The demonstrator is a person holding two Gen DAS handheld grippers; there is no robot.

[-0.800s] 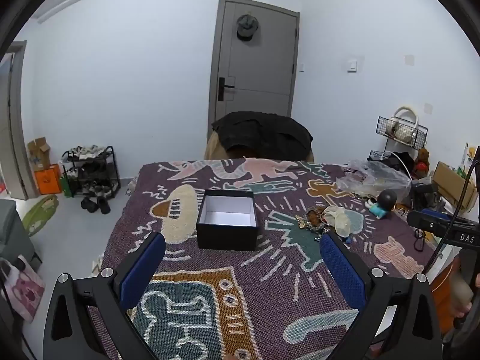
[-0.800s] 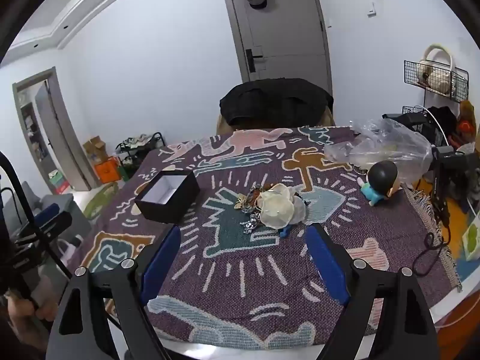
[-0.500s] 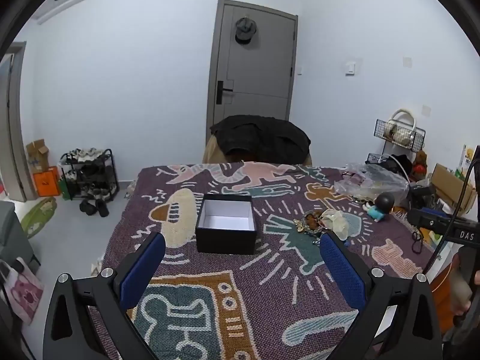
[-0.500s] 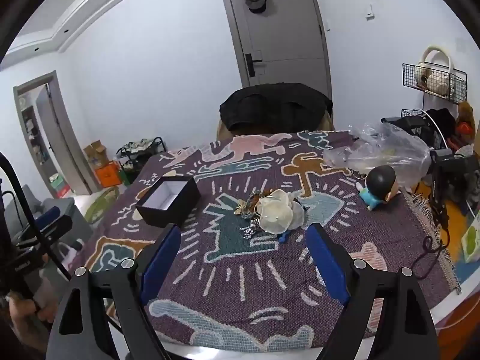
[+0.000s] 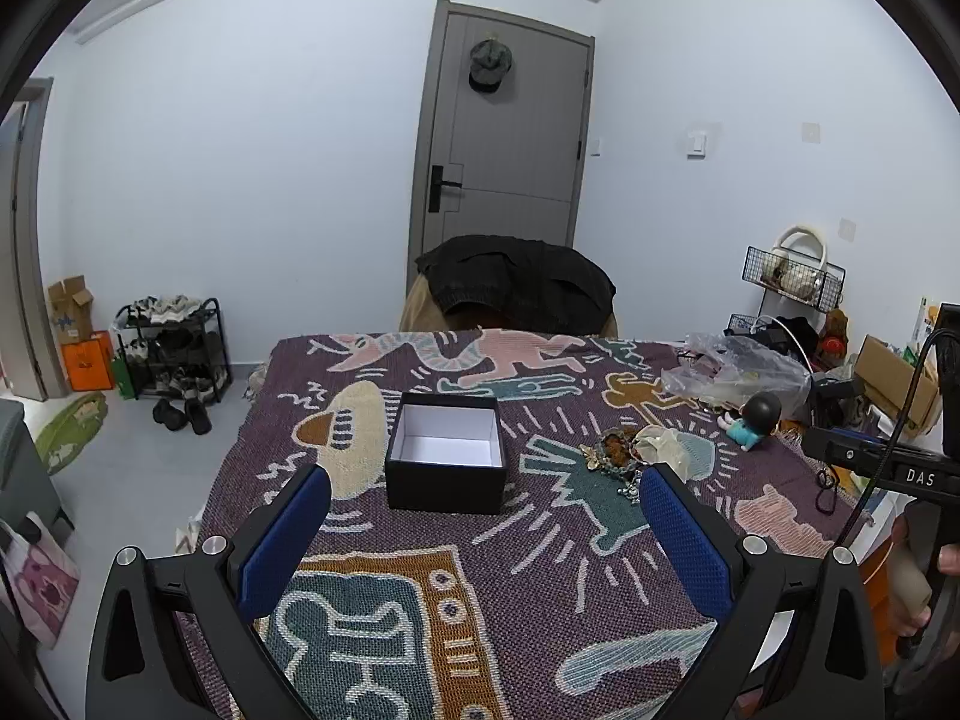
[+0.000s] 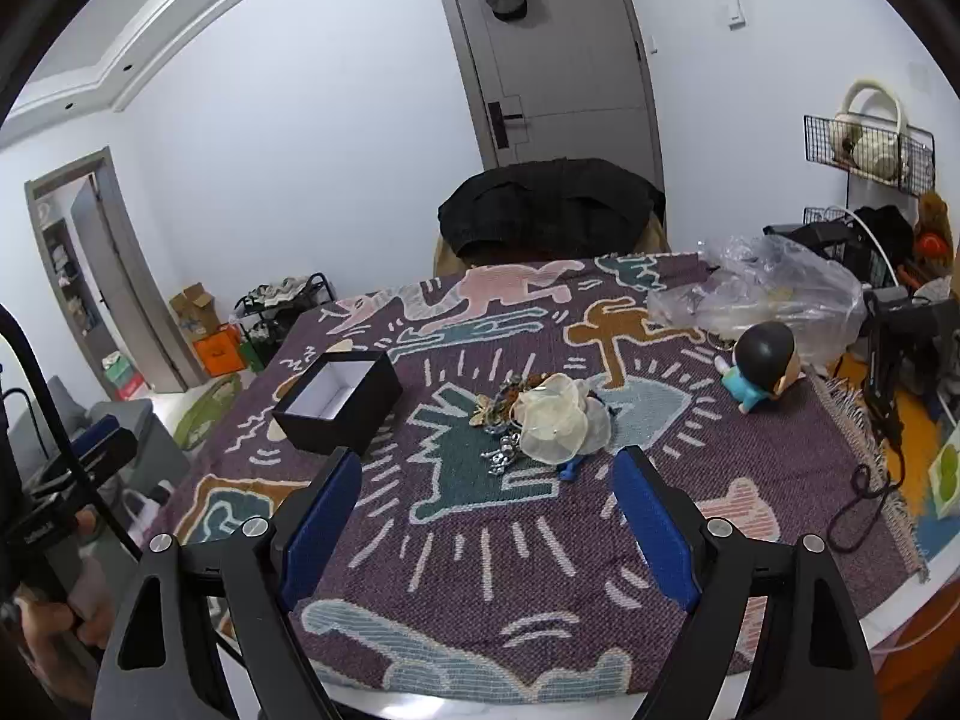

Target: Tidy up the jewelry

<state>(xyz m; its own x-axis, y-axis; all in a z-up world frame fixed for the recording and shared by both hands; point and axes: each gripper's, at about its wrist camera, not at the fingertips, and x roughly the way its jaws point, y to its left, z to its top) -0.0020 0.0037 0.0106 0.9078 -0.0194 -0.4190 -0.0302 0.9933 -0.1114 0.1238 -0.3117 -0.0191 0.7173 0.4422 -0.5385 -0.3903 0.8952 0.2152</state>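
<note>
An open black box (image 5: pixel 445 461) with a white inside stands empty on the patterned cloth; it also shows in the right wrist view (image 6: pixel 337 400). To its right lies a heap of jewelry (image 5: pixel 618 461) with a cream fabric flower (image 6: pixel 561 419) and silver pieces (image 6: pixel 503 457). My left gripper (image 5: pixel 483 531) is open and empty, held above the near part of the table in front of the box. My right gripper (image 6: pixel 487 516) is open and empty, just in front of the jewelry heap.
A small doll with a dark round head (image 6: pixel 763 365) and a clear plastic bag (image 6: pixel 774 294) lie at the table's right side. A chair with a black jacket (image 5: pixel 516 282) stands behind the table. A black cable (image 6: pixel 864 504) hangs at the right edge.
Both grippers have risen and tilted slightly, so the table sits lower in both views. The box and jewelry have not moved. Both grippers stay open.
</note>
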